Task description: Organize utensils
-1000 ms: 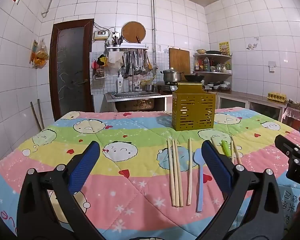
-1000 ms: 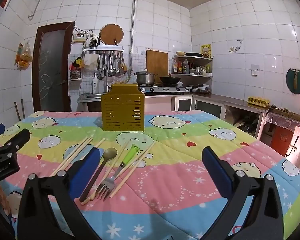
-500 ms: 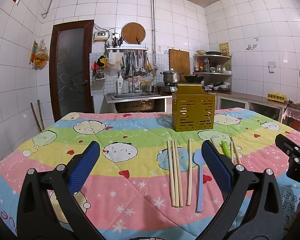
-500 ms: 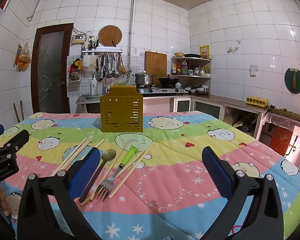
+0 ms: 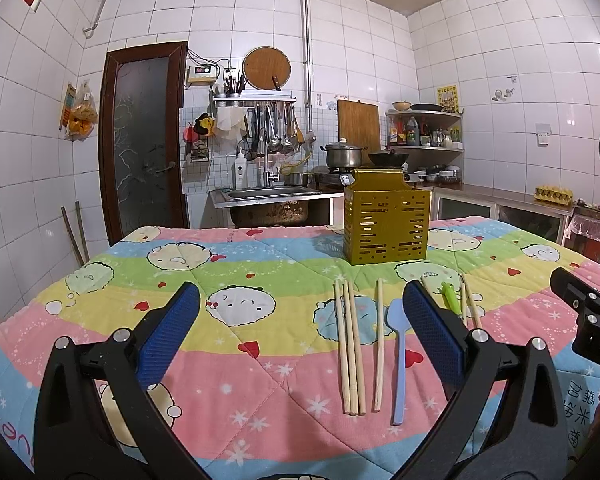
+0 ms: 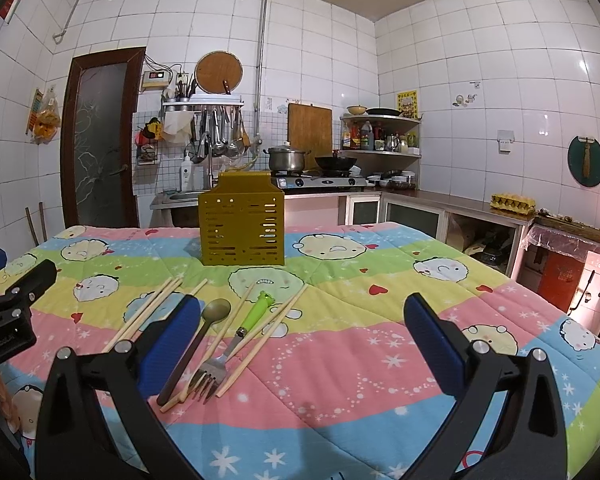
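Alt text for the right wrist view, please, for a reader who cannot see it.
The open right gripper hovers empty over a cartoon-print quilt. Loose utensils lie left of centre: wooden chopsticks, a dark spoon and a green-handled fork. A slotted yellow holder stands upright behind them; the left gripper's finger shows at the left edge.

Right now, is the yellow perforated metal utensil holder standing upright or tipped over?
Upright: the yellow perforated metal utensil holder sits flat on the quilt, sides vertical. Contents: cannot tell.
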Action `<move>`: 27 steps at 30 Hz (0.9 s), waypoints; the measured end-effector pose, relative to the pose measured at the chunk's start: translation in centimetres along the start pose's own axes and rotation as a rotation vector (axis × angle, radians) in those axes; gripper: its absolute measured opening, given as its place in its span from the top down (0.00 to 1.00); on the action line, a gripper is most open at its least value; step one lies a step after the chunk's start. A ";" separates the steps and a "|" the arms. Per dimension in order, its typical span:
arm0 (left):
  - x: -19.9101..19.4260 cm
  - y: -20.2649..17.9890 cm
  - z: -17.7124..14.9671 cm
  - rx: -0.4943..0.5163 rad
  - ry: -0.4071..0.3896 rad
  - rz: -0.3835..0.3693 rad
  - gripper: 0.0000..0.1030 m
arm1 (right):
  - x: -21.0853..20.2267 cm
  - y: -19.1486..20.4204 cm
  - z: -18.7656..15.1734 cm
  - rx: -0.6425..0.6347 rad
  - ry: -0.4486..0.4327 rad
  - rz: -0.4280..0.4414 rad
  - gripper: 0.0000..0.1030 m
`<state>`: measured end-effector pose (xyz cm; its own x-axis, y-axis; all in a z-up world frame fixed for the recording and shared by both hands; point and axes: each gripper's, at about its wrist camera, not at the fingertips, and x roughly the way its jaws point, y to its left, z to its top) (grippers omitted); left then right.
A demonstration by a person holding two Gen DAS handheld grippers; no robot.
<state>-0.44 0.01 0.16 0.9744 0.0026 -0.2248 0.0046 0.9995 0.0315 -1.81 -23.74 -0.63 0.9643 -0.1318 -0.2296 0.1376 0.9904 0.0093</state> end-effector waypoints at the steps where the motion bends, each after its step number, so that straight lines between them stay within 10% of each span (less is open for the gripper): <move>1: 0.0 0.0 0.0 0.000 0.001 0.000 0.05 | 0.0 0.0 0.0 0.000 0.000 0.000 0.04; 27: -0.1 -0.2 0.1 0.002 -0.006 0.001 0.05 | -0.3 -0.4 0.1 0.007 -0.008 -0.010 0.04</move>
<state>-0.53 -0.17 0.27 0.9757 0.0030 -0.2191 0.0043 0.9994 0.0332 -2.16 -24.13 -0.50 0.9646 -0.1417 -0.2224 0.1484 0.9888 0.0140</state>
